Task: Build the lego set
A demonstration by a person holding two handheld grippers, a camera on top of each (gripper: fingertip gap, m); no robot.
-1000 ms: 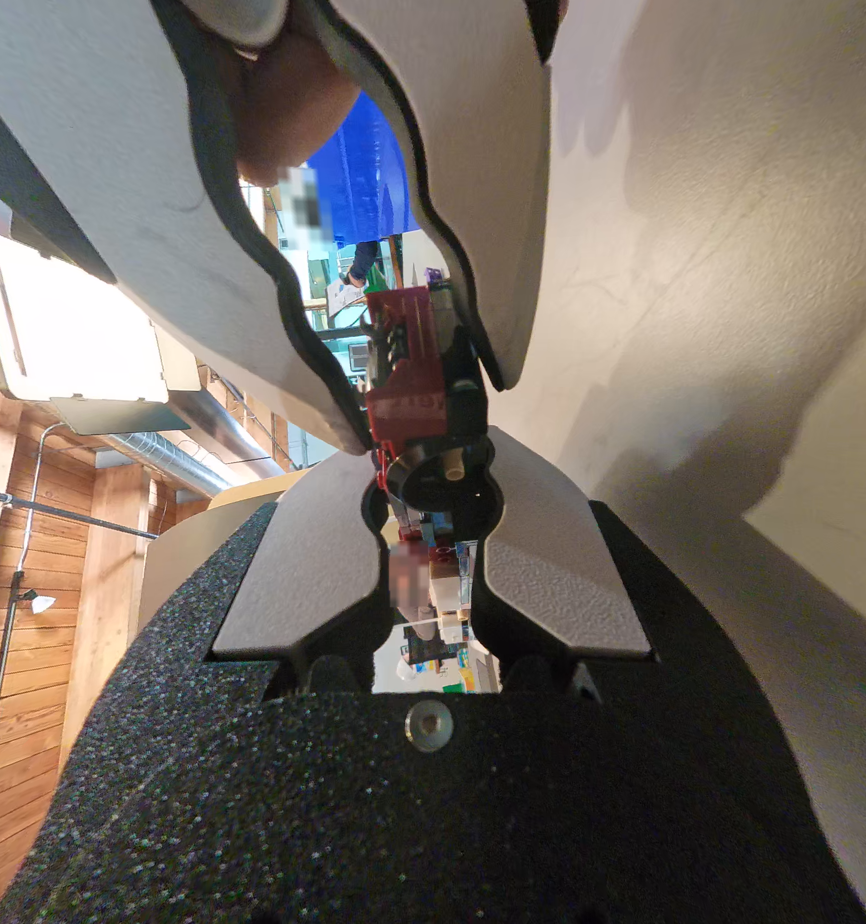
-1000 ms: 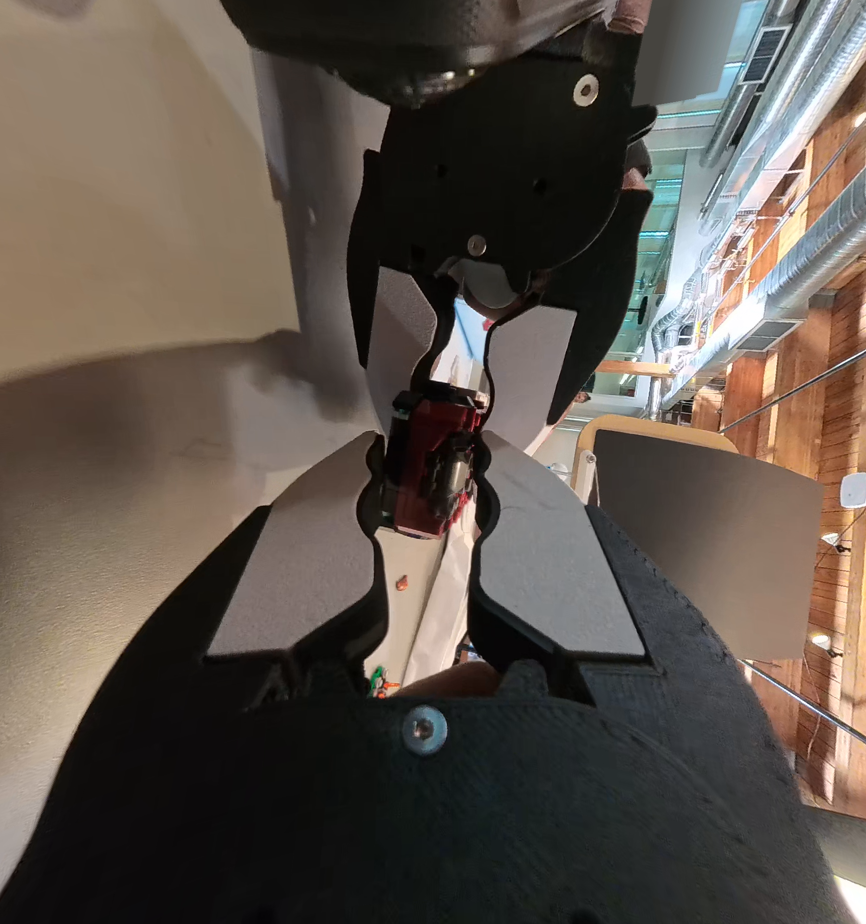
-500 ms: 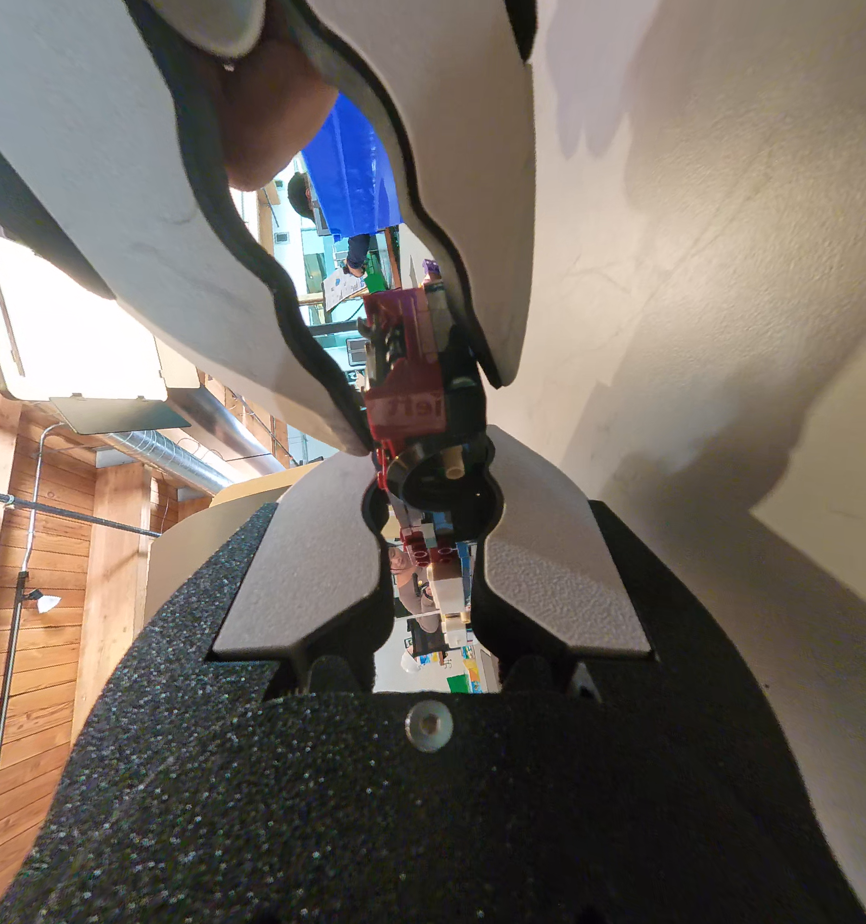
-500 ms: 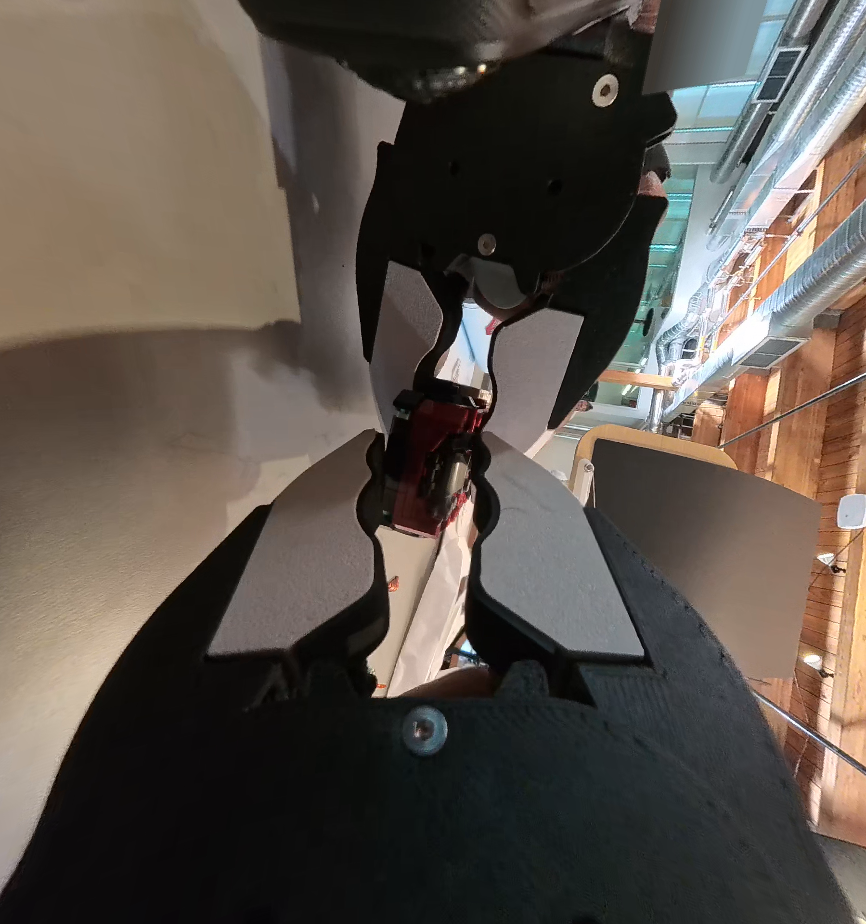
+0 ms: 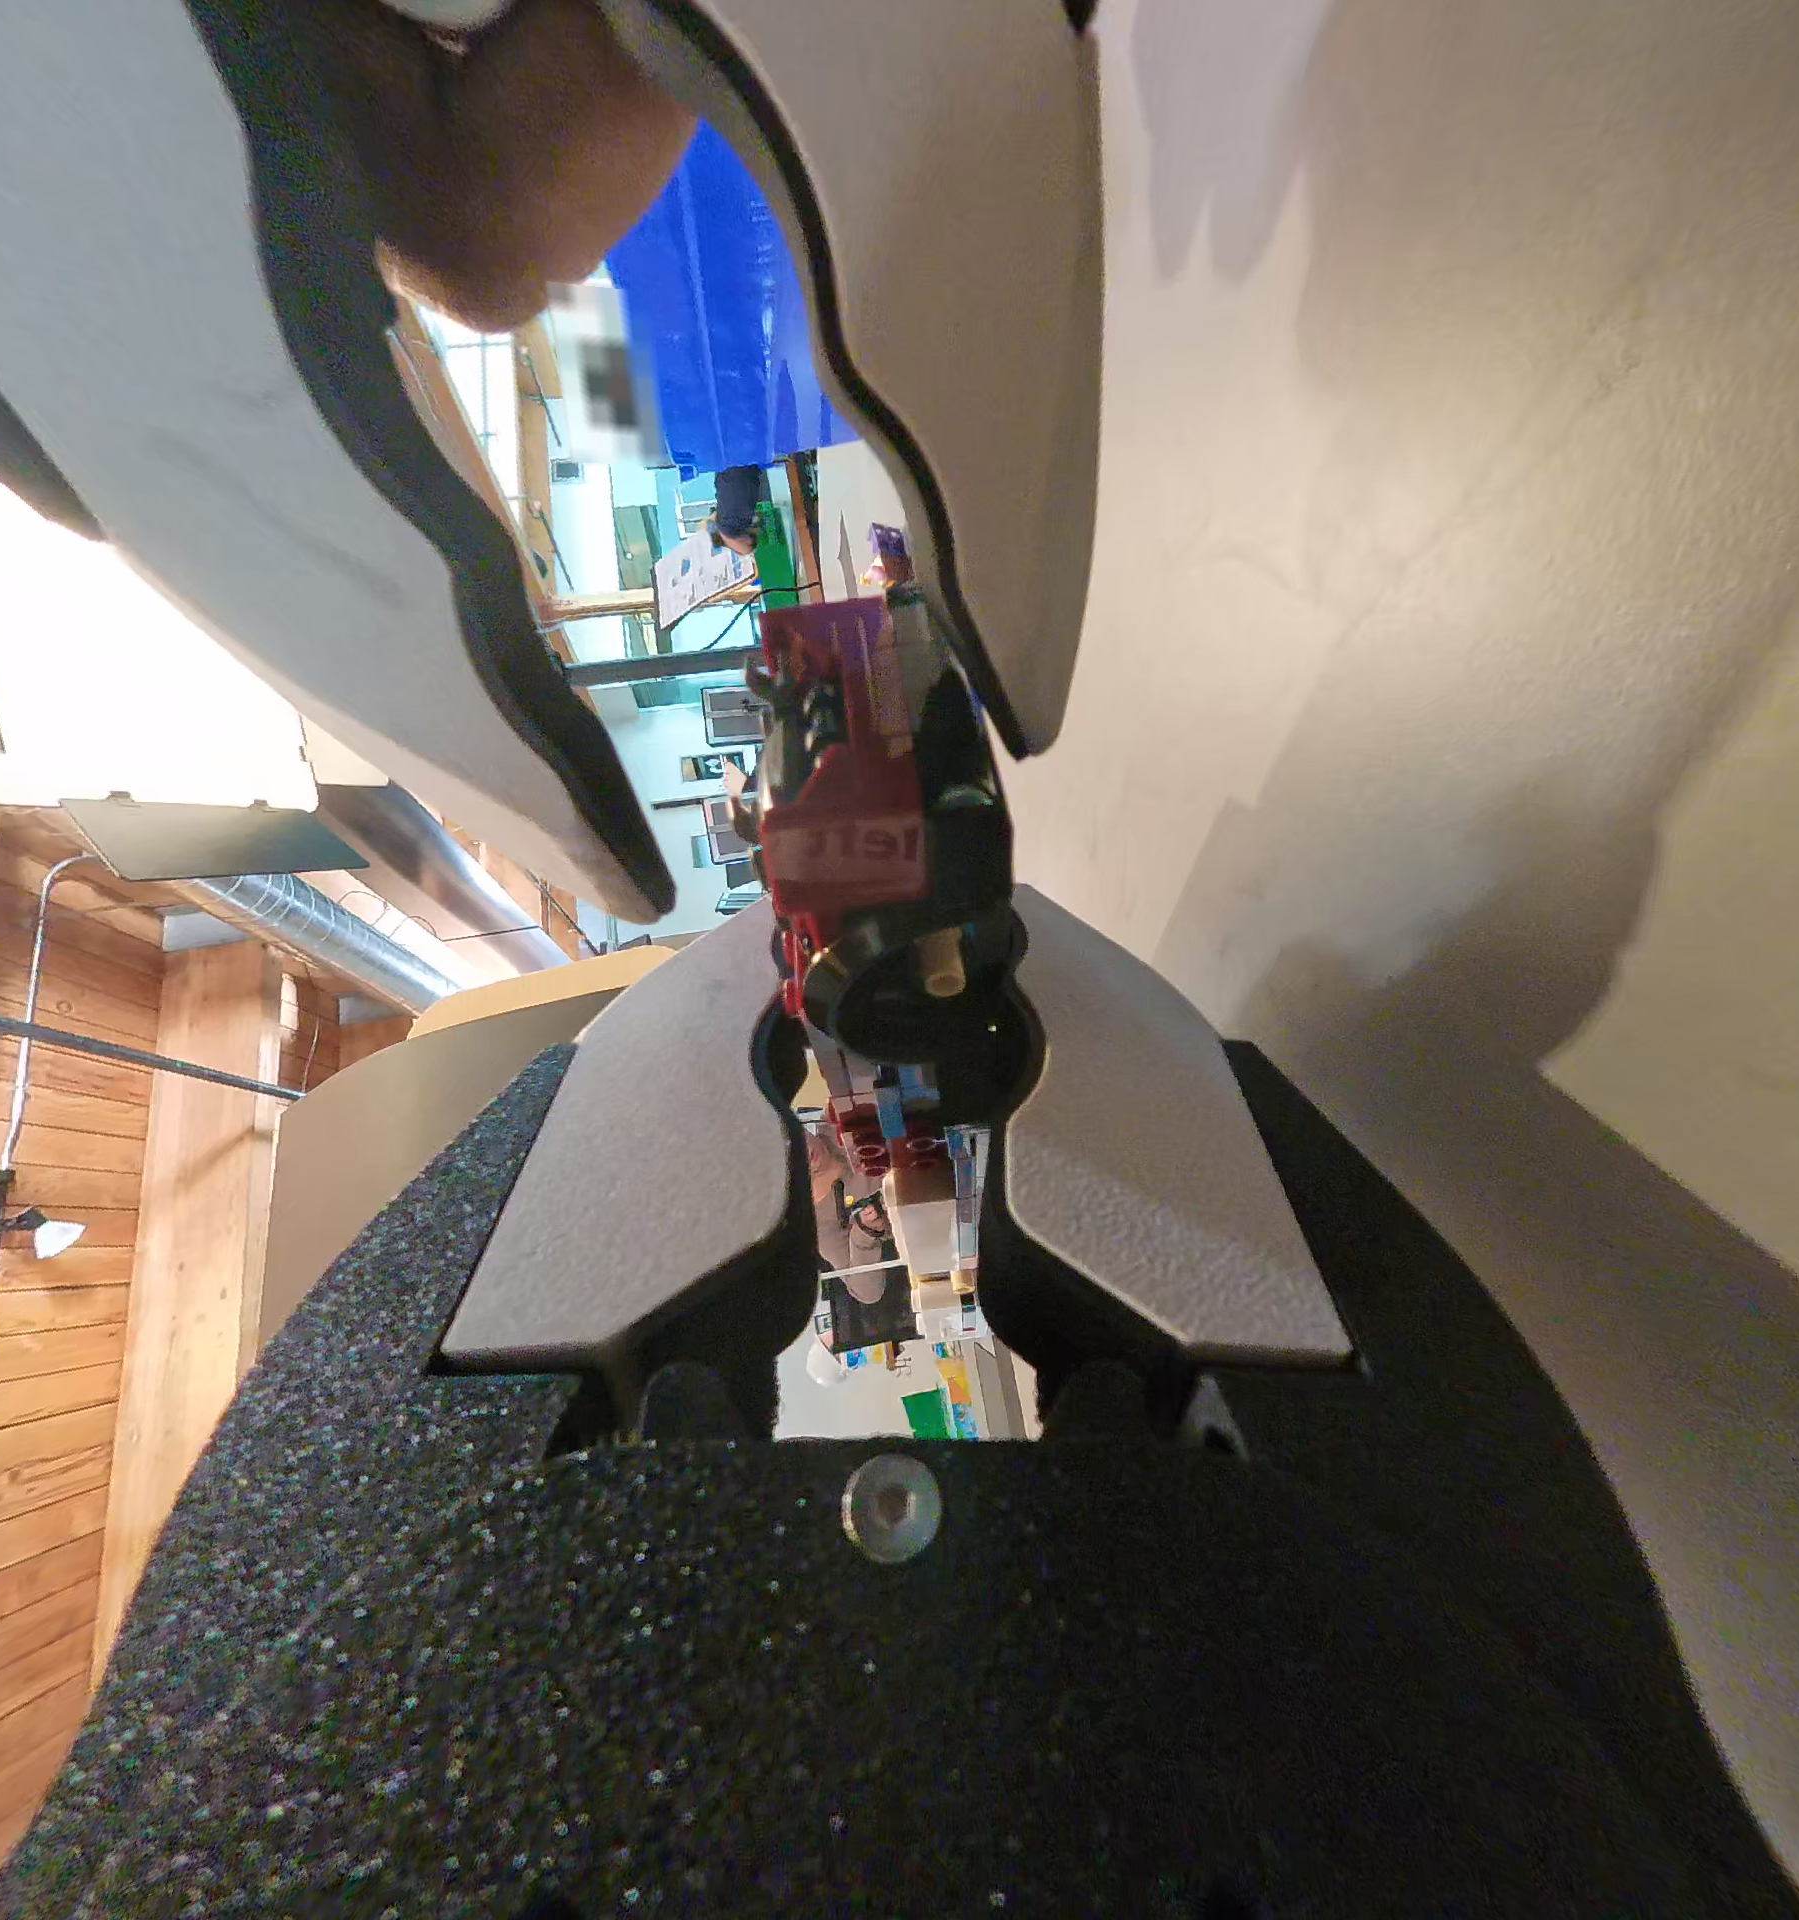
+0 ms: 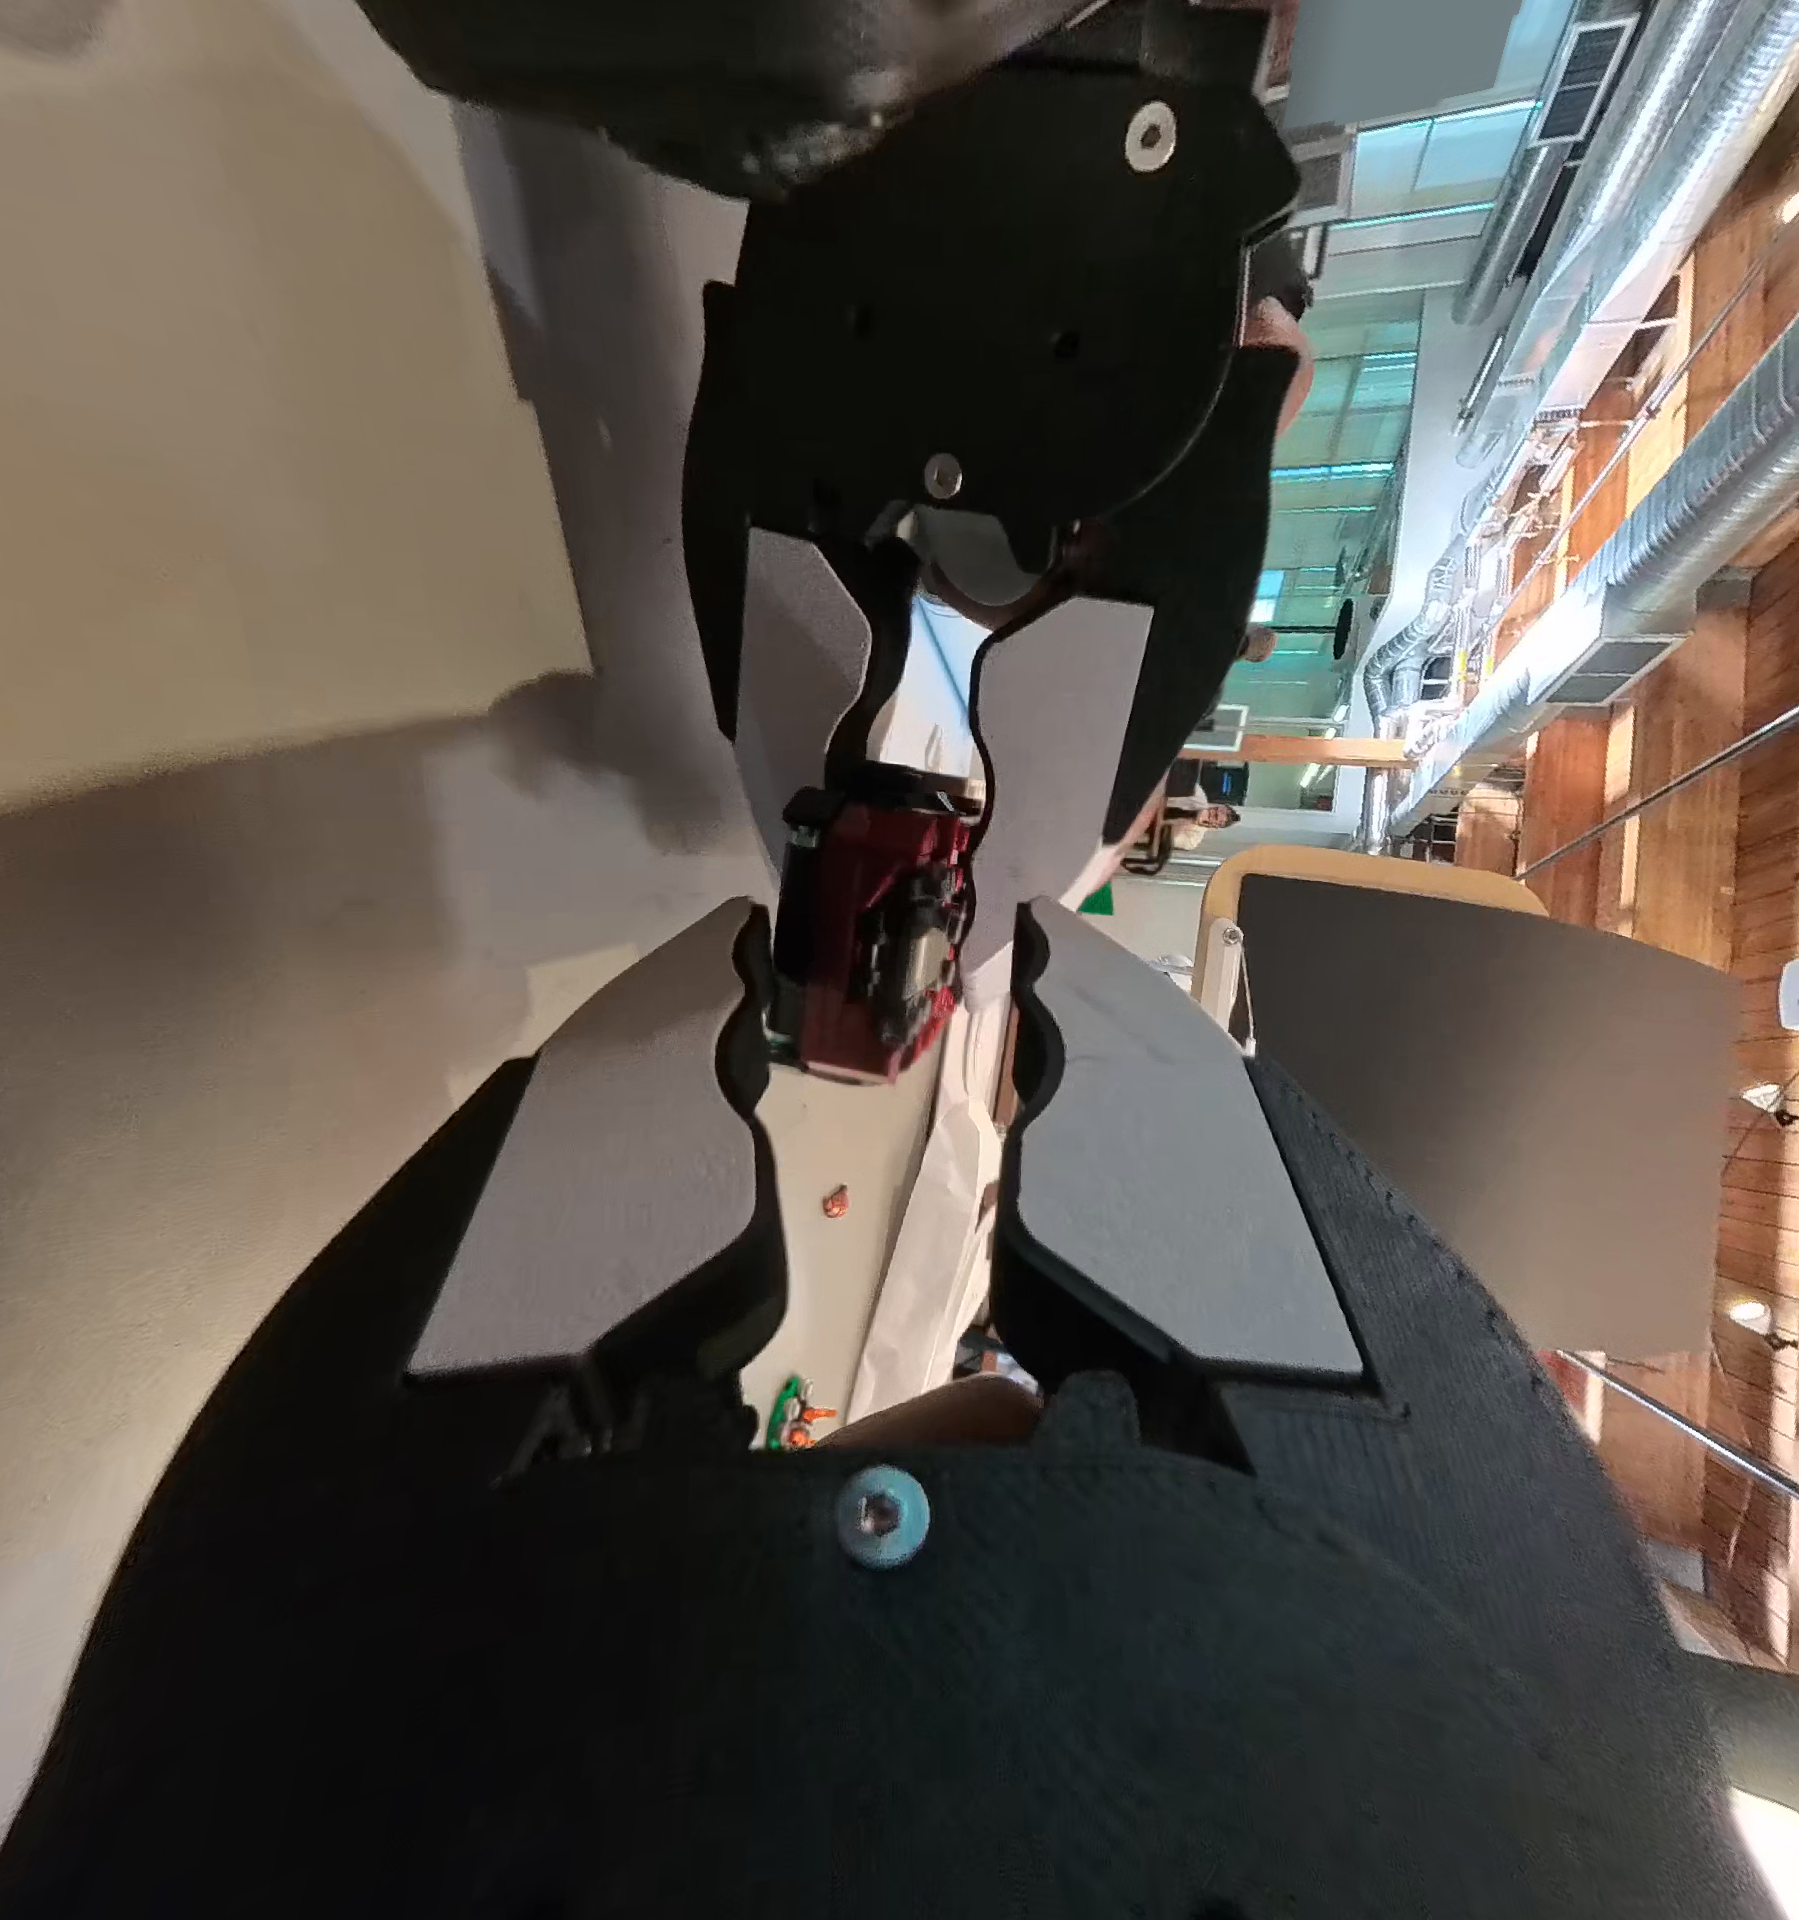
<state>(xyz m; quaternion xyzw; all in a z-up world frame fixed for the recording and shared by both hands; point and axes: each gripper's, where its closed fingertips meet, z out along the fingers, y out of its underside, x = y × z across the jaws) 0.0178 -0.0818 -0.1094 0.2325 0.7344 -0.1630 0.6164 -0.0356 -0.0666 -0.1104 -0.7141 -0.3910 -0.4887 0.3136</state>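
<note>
Toy car [image 5: 874, 831], red and black, hangs between my two grippers above the bench [image 6: 251, 935]. Left jaws [image 5: 900, 997] clamp its wheel end; right jaws [image 6: 884, 977] stand open, one pad [image 6: 1040, 997] clear of it.

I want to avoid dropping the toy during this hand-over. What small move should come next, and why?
Probably draw the right gripper slowly back. Its right finger stands clear of the red and black brick toy car, so it no longer clamps it, while the left gripper has both fingers closed on the car's black wheel.
</note>
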